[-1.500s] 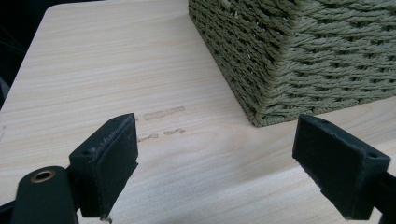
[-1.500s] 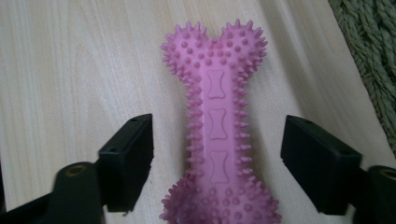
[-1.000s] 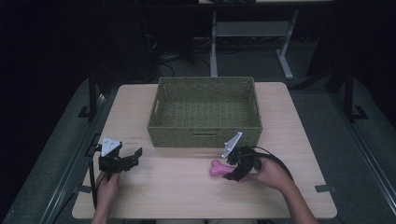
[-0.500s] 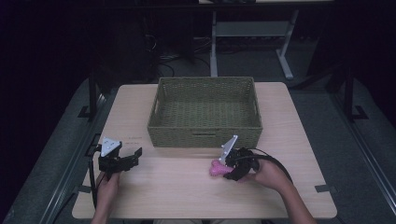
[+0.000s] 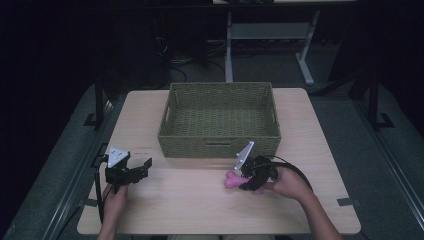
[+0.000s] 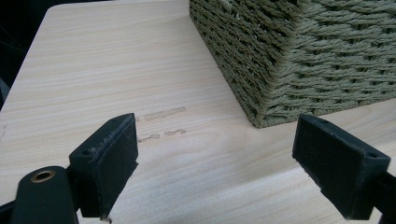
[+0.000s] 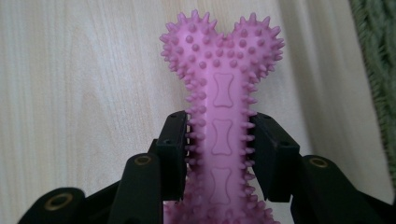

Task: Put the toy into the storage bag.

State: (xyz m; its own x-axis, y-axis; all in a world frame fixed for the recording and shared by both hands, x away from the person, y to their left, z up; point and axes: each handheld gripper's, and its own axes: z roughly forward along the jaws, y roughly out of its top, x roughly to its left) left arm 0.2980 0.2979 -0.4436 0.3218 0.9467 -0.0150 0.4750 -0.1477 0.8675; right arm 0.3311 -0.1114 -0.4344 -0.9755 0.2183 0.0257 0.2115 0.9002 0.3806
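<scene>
Pink spiked bone (image 7: 223, 116) in right gripper (image 7: 219, 154), seemingly just beside basket (image 5: 220, 145) edge.

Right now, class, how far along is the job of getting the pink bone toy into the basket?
Done: the right gripper has its jaws closed on the shaft of the toy, in front of the basket in the high view. In hand: the grasp itself; whether the toy has left the table cannot be told. Left: carrying it over the rim and releasing it inside; the basket looks empty. The left gripper is open and idle.
</scene>
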